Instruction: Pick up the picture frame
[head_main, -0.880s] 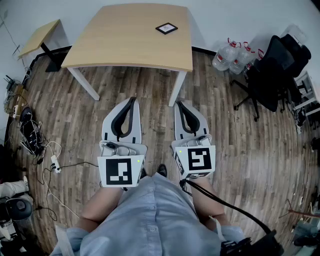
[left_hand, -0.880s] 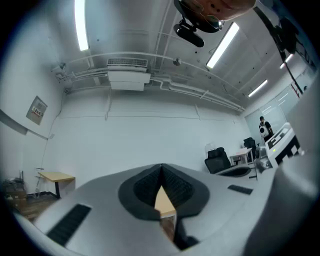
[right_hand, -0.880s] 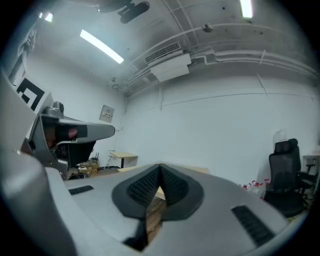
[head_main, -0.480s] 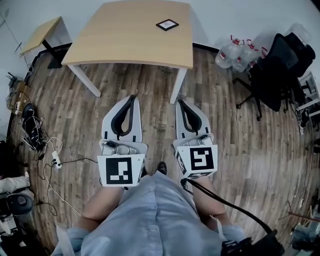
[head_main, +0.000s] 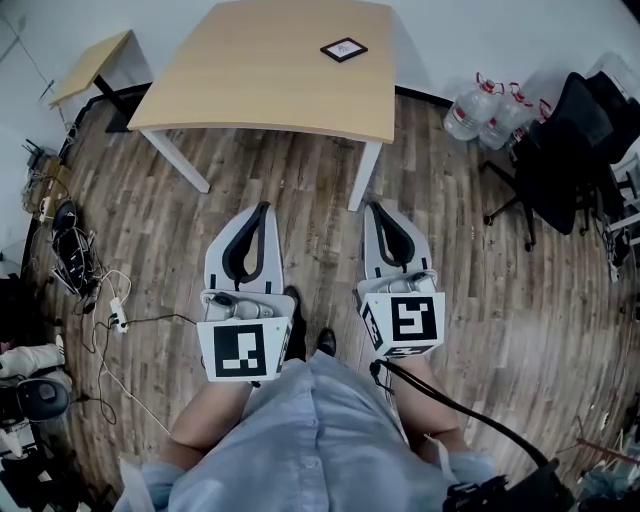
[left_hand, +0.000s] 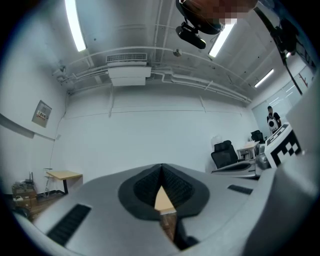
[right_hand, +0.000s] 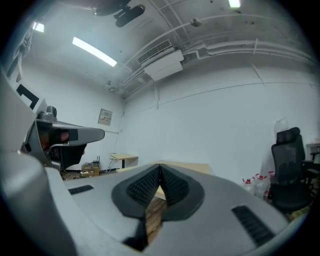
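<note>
Head view — approach step.
Small black square picture frame (head_main: 343, 49) top centre; left gripper (head_main: 262, 210), right gripper (head_main: 378, 208) closed, empty — reach, open.

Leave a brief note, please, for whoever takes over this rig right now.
Left gripper: shut, empty, level above the floor.
Right gripper: shut, empty, level beside it.
Frame: flat on the table, near its far right corner, well ahead of both grippers.
Done: nothing; the frame is untouched.
Left: step up to the table, open a gripper, grasp the frame, lift it.
</note>
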